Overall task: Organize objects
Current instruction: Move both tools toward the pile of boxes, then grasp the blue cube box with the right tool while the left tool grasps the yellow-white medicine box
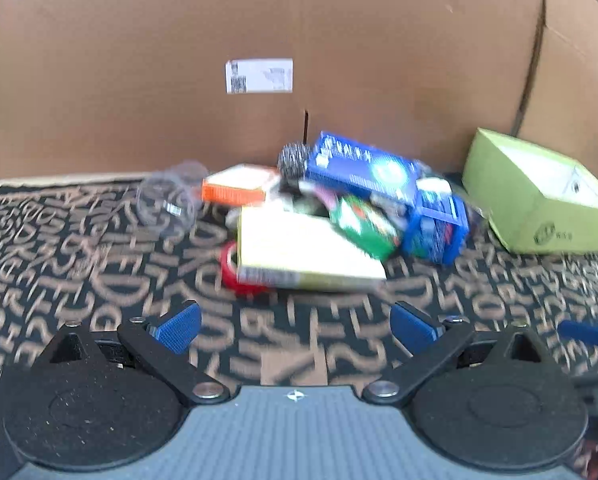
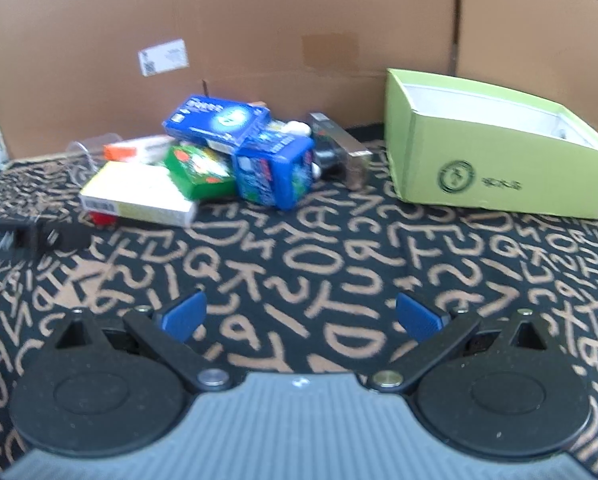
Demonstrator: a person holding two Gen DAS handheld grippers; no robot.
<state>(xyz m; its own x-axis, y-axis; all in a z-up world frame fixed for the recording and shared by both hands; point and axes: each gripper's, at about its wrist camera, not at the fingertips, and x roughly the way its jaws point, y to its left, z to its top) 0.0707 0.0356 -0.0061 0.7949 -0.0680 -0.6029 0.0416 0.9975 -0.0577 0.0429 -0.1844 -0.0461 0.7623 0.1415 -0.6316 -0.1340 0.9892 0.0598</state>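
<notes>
Right wrist view: sorting not begun, both tools empty.

Nearest me, my right gripper (image 2: 301, 316) and left gripper (image 1: 295, 322) hang tilted down over the lettered mat (image 2: 299, 256), jaws spread wide, nothing between them. Farther off, the pile of small boxes (image 2: 203, 160) lies heaped; beside it the green box (image 2: 499, 176) looks nearly empty. Everything remains to be put away, I judge.

A black mat printed with tan letters (image 2: 299, 256) covers the floor. An open lime-green cardboard box (image 2: 491, 168) sits on it at right. Near its left, a jumbled pile: pale yellow flat carton (image 2: 139, 192), blue cartons (image 2: 275, 172), clear plastic cup (image 1: 167, 204).
</notes>
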